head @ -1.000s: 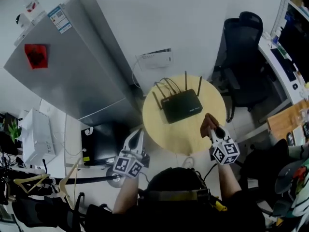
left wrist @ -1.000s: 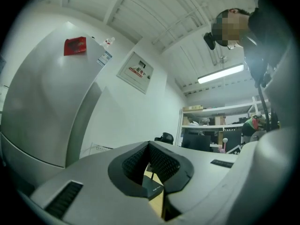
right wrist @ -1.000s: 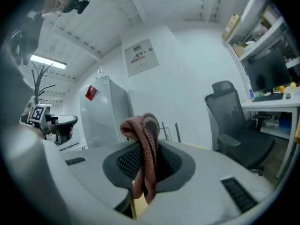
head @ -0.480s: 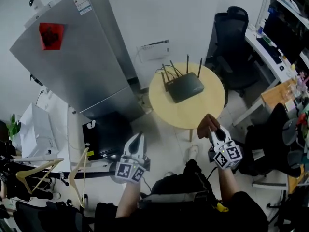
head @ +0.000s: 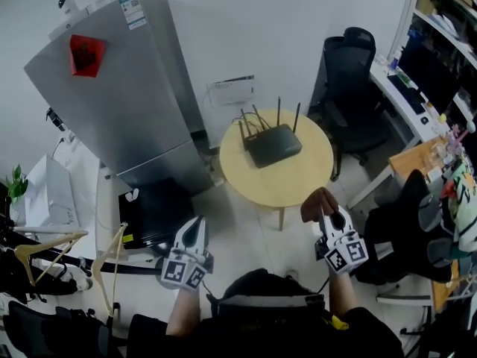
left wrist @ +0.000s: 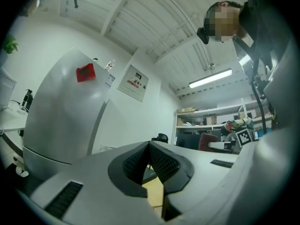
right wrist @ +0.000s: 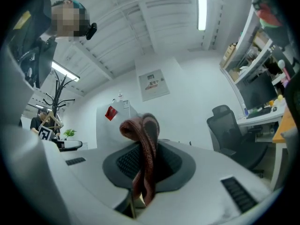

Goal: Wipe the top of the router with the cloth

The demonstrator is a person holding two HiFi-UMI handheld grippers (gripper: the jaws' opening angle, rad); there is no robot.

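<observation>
The black router (head: 273, 145), antennas up, lies on the far part of the round yellow table (head: 287, 187). Both grippers are held short of the table, over the floor. My right gripper (head: 330, 220) is near the table's front right edge, shut on a brown-red cloth (head: 319, 202). In the right gripper view the cloth (right wrist: 145, 142) bulges out above the pinched jaws of the right gripper (right wrist: 142, 175). My left gripper (head: 194, 230) is at the lower left, its jaws together with nothing in them. In the left gripper view, the left gripper (left wrist: 150, 146) shows a strip of the yellow table (left wrist: 153, 194) beyond it.
A tall grey fridge (head: 112, 95) stands left of the table, with a black box (head: 153, 213) at its foot. A black office chair (head: 355, 80) and a desk (head: 421, 88) stand at the right. Coat hangers (head: 67, 253) and a white box (head: 48, 196) are at far left.
The table and router now sit farther from both grippers than before. The right gripper still holds the cloth, and the left stays shut.
</observation>
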